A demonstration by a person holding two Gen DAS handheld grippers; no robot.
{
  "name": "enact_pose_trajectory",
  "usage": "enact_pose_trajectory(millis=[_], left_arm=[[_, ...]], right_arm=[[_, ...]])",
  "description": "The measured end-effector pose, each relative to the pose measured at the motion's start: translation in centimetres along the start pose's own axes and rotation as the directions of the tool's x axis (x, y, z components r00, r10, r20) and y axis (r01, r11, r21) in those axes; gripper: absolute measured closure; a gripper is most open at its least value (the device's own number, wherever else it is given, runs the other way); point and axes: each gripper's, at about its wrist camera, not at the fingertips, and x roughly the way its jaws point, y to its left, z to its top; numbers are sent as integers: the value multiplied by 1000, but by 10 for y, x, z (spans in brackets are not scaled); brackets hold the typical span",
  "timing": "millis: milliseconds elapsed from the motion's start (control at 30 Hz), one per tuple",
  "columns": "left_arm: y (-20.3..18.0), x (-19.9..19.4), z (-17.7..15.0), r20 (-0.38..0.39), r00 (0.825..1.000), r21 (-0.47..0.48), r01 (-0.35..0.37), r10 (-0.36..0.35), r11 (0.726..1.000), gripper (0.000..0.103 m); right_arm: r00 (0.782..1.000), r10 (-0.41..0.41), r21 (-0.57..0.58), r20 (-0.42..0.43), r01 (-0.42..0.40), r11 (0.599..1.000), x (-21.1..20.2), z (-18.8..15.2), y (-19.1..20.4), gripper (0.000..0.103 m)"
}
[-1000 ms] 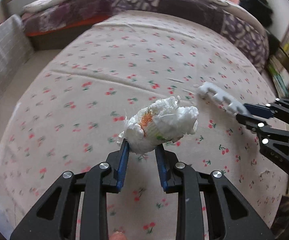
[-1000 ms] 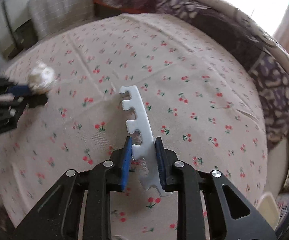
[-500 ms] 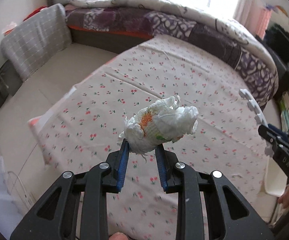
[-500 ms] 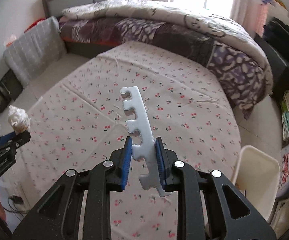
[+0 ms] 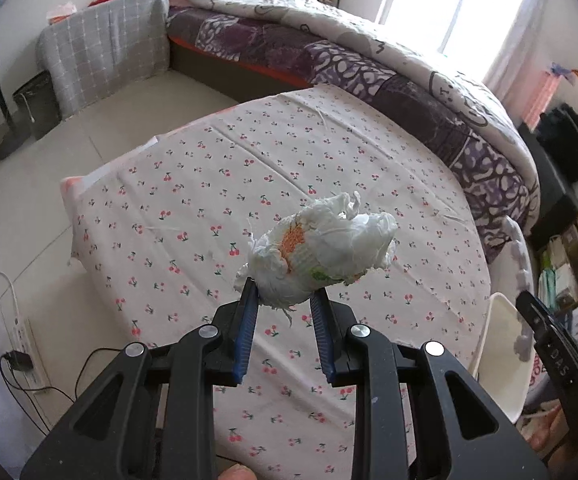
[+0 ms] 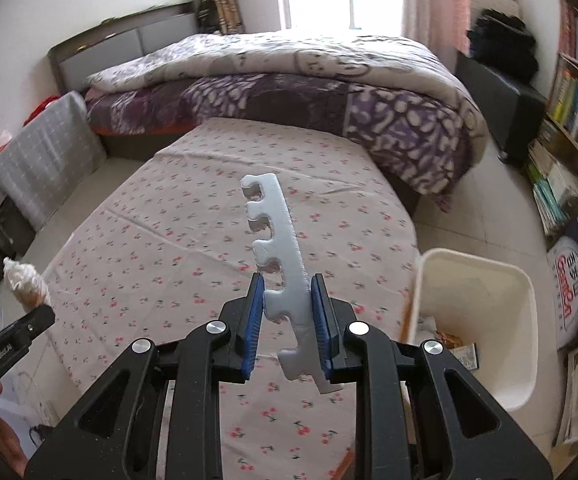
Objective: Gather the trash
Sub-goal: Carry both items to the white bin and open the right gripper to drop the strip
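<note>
My left gripper (image 5: 283, 294) is shut on a crumpled white wad of tissue (image 5: 321, 252) with orange and green print, held high above the cherry-print cloth (image 5: 249, 184). My right gripper (image 6: 287, 286) is shut on a white notched foam strip (image 6: 279, 240), held upright in the air. The white waste bin (image 6: 485, 292) stands on the floor at the right of the cloth, with some litter inside; it also shows in the left wrist view (image 5: 497, 360). The tissue wad shows at the left edge of the right wrist view (image 6: 23, 282).
A bed with a purple patterned quilt (image 6: 329, 92) lies behind the cloth. A grey checked cushion (image 5: 105, 52) leans at the left. Bookshelves (image 6: 569, 112) and boxes stand at the right. A power strip and cables (image 5: 21, 340) lie on the floor at the left.
Both grippers have risen well above the cloth with their items and pulled back. The white bin has come into view at the right.
</note>
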Motion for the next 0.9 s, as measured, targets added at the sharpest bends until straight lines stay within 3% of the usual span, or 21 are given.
enact_pose_trajectory(millis=[200, 467, 900], left_arm=[[-17, 12, -9, 24, 999, 1, -31, 31, 1000, 76], [-38, 13, -6, 59, 998, 31, -15, 14, 999, 76], [-88, 16, -19, 54, 997, 98, 40, -46, 994, 76]], right_arm=[[999, -43, 29, -1, 43, 999, 4, -3, -25, 80], [997, -78, 76, -2, 78, 994, 3, 2, -62, 80], [990, -136, 203, -44, 142, 969, 2, 2, -135, 80]])
